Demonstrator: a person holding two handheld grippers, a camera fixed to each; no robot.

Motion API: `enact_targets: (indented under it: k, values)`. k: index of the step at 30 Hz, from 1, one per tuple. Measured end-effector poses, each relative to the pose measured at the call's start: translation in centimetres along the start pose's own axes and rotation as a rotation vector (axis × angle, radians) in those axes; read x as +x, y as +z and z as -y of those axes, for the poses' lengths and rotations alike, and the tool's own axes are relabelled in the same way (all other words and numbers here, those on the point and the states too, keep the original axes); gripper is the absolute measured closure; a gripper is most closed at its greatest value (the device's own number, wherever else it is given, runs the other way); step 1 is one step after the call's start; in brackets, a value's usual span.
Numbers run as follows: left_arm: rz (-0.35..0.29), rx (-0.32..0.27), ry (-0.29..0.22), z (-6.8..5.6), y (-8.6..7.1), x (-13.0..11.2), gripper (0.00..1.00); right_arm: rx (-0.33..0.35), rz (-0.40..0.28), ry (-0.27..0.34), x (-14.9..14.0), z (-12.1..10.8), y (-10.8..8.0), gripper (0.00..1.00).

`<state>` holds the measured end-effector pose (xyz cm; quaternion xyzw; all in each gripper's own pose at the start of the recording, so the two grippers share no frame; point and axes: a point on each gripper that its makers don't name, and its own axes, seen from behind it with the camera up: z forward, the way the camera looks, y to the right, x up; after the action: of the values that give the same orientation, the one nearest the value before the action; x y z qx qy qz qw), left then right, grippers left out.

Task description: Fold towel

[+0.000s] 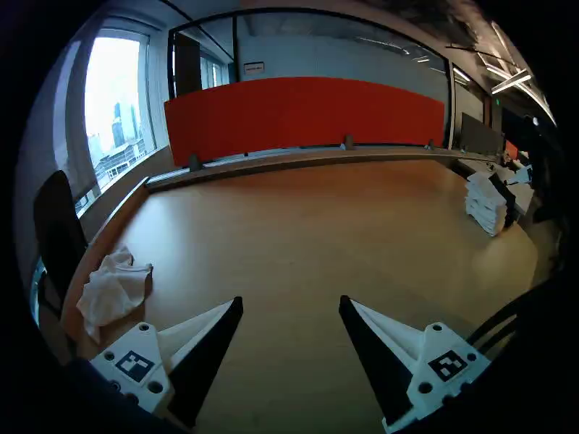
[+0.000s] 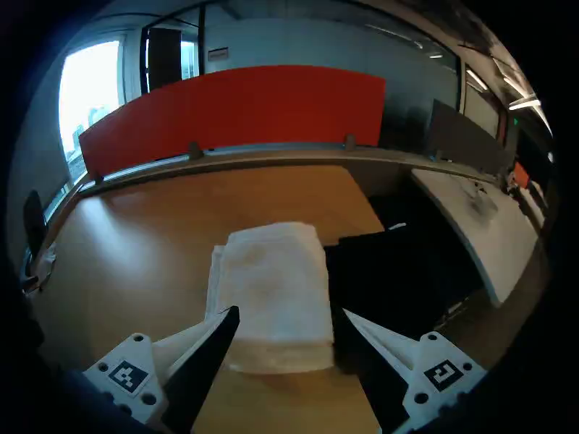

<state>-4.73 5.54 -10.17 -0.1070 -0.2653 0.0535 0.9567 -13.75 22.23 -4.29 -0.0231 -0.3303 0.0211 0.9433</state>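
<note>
Left gripper (image 1: 291,309) fingers up front, spread wide, holding nothing, hovering over bare wooden table (image 1: 311,231). Crumpled towel (image 1: 112,289) lies loose at the table's left edge, well apart from those fingers, near a dark chair (image 1: 58,231). Right gripper (image 2: 286,318) is also wide open with nothing clamped. Its fingertips sit on either side of the near end of a stack of folded towels (image 2: 279,289); can't tell if they touch it. The stack rests on the table, just beside a black bundle (image 2: 391,275) on its right. In the left gripper view the stack of folded towels (image 1: 486,202) is far right. Red divider (image 1: 304,116) runs along the back edge, window (image 1: 112,108) behind left.
</note>
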Motion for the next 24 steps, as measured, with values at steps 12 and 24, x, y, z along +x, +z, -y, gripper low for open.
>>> enact_targets:
  k: [12, 24]
  values:
    - [-0.03, 0.03, -0.042, 0.8, 0.2, 1.3, 0.01, -0.033, -0.211, 0.026, 3.5, 2.0, -1.1, 0.0]
    - [-0.046, 0.043, -0.061, 1.1, 0.3, 1.9, 0.01, -0.082, -0.432, 0.076, 7.9, 2.0, -3.1, 0.0]
